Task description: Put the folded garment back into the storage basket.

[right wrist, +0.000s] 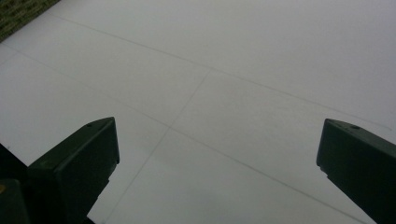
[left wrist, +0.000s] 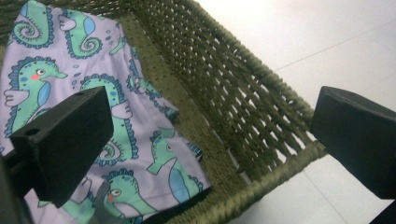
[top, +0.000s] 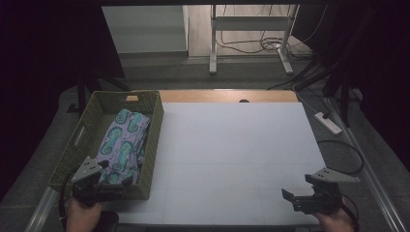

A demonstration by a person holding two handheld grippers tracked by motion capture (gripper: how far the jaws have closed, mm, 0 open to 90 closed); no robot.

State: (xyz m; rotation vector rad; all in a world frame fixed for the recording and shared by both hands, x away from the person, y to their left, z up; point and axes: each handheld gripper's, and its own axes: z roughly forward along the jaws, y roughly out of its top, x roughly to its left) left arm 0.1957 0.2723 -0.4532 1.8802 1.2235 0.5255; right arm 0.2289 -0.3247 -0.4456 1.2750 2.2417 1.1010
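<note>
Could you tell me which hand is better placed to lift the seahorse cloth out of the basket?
Left: its open tongs hover at the green woven basket's near corner, one jaw over the lilac seahorse-print cloth.

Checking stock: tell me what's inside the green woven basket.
The green woven basket holds a folded lilac cloth printed with teal seahorses. Bare basket floor shows beside it; whatever lies beneath the cloth is covered.

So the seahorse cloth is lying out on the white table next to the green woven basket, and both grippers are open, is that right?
Not quite. The seahorse cloth lies inside the green woven basket, not on the white table, as the high view shows. The left gripper and right gripper are indeed open.
</note>
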